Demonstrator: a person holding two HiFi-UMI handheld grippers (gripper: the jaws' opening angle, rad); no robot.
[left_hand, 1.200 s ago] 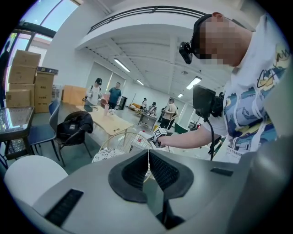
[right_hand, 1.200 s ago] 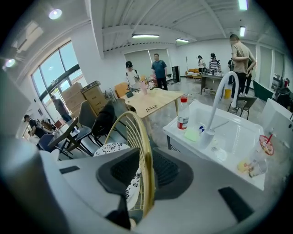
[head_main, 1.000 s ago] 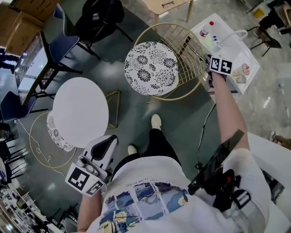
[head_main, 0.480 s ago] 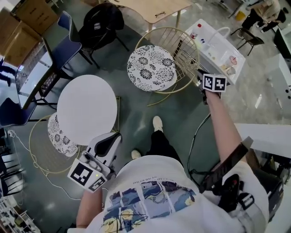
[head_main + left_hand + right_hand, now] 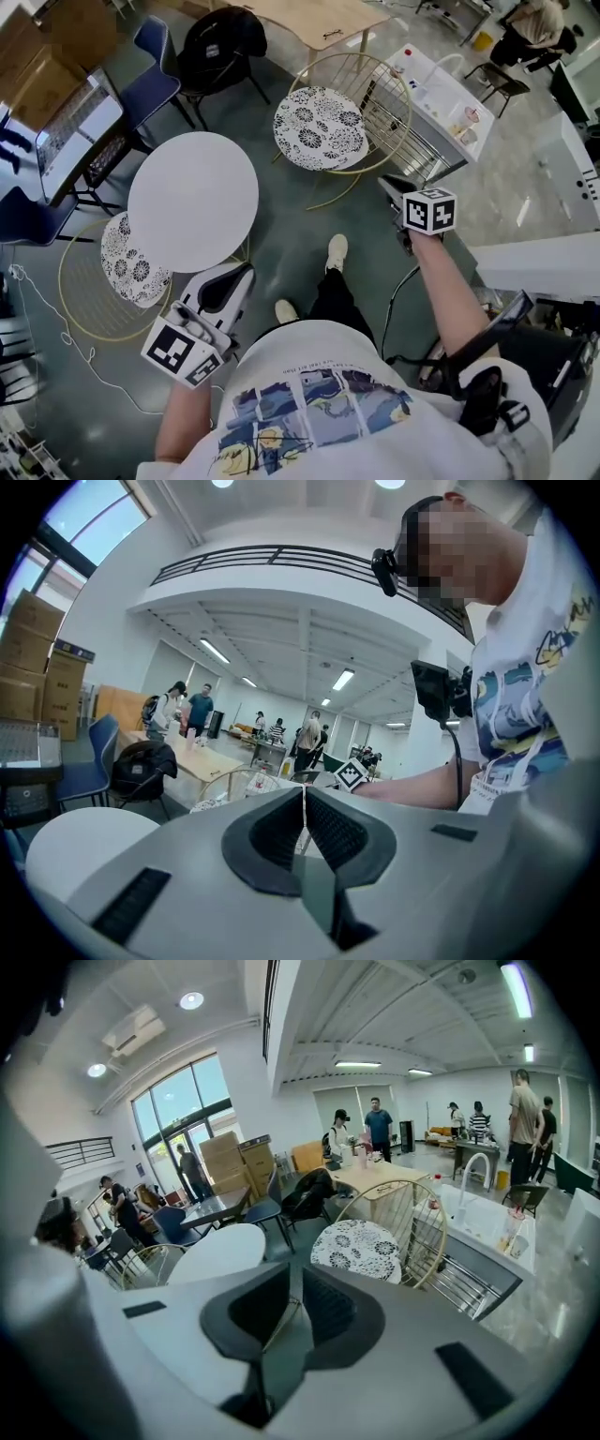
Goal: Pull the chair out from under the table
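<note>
A gold wire chair with a patterned round seat (image 5: 319, 127) (image 5: 356, 1246) stands free on the floor, to the right of the white round table (image 5: 192, 202) (image 5: 217, 1251). A second chair of the same kind (image 5: 127, 267) sits partly under the table's left edge. My right gripper (image 5: 392, 186) (image 5: 291, 1279) hovers in the air short of the free chair's back, touching nothing; its jaws are closing with a narrow gap and nothing between them. My left gripper (image 5: 236, 277) (image 5: 303, 803) is held near the table's front edge, jaws together and empty.
A white cart with bottles (image 5: 441, 89) stands right behind the free chair. A wooden table (image 5: 309, 14), a black chair with a bag (image 5: 216, 42), blue chairs (image 5: 155, 47) and a dark desk (image 5: 80, 122) lie further back. A cable (image 5: 37, 319) runs on the floor at left.
My right gripper has drawn back from the free chair's wire back toward my body. The left gripper has moved a little, staying by the table's front edge.
</note>
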